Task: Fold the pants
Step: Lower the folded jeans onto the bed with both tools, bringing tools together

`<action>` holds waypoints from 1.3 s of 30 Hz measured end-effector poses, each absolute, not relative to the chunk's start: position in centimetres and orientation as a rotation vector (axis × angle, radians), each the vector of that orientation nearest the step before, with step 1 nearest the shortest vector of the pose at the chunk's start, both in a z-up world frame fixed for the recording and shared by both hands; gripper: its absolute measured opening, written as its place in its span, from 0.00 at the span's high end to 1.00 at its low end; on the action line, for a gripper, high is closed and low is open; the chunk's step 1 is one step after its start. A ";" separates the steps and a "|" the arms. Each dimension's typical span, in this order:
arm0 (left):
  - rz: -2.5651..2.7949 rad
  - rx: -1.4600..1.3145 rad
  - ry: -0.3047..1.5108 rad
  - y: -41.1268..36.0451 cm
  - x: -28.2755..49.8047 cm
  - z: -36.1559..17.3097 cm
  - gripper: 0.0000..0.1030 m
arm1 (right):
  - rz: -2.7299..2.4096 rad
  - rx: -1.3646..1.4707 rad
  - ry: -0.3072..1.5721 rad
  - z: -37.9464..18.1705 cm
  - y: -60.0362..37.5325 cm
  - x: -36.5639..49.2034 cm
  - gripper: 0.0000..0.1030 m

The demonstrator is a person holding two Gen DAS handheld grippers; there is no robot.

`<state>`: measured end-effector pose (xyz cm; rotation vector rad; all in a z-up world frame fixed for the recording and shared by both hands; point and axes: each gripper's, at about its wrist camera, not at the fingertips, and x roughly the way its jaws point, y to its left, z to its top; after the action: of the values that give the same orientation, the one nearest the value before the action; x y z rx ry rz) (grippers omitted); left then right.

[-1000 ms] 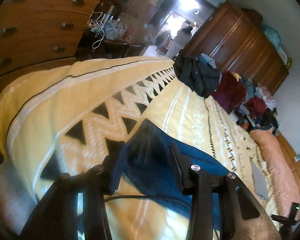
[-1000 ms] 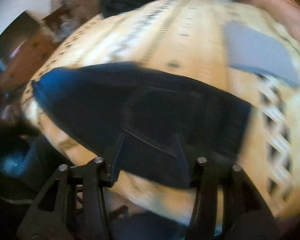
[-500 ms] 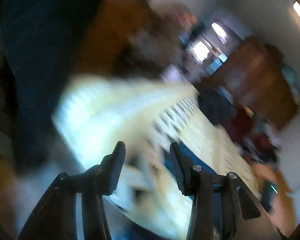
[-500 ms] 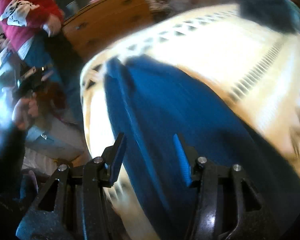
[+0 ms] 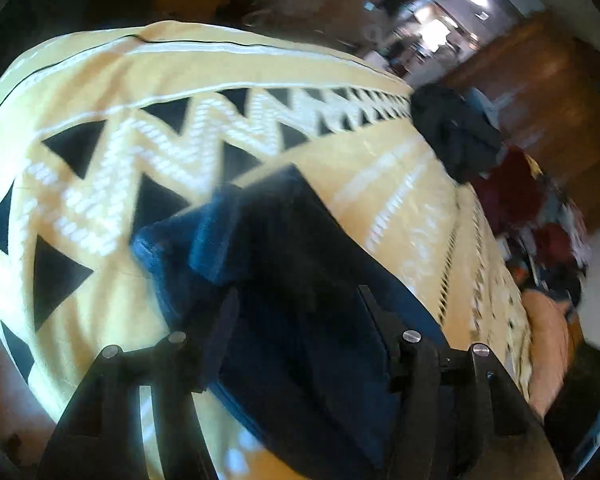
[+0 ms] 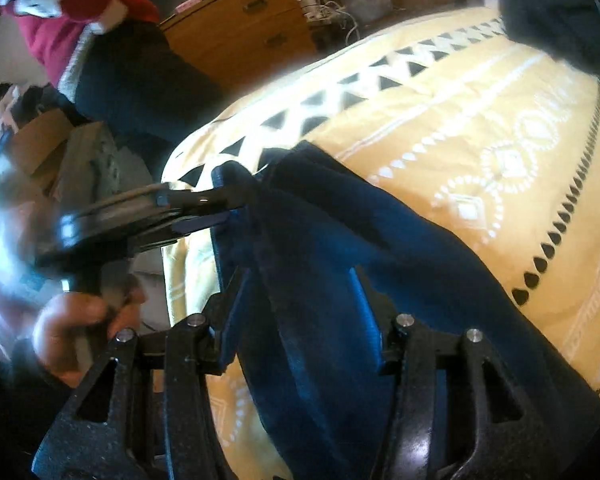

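Dark blue denim pants on yellow patterned bedspread; left gripper jaws opening over pants, right gripper jaws apart astride them

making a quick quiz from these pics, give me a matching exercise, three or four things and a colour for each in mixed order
Things:
1. pants
2. bedspread
3. dresser
4. person's top

Colours:
A. red
B. dark blue
C. yellow with white and black patterns
D. brown wood

Pairs: 1-B, 2-C, 3-D, 4-A
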<state>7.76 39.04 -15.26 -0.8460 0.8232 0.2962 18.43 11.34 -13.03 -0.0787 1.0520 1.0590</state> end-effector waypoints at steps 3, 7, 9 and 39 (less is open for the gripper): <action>0.362 -0.845 0.846 39.3 8.4 -16.5 0.44 | 1.061 -0.069 1.060 -13.4 11.0 18.6 0.51; 0.386 -0.813 0.841 40.0 8.4 -17.2 0.81 | 1.064 -0.051 1.068 -13.7 10.8 18.6 0.51; 0.318 -0.867 0.810 40.6 8.2 -16.5 0.95 | 1.067 -0.034 1.068 -13.6 10.3 18.6 0.51; 0.110 -0.970 0.630 44.5 0.1 -20.3 0.83 | 1.386 -0.468 1.145 -17.8 29.7 21.2 0.53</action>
<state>0.06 44.48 -20.28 -0.9705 0.6305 0.1099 21.17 29.70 -17.78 -0.4678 1.1450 1.3861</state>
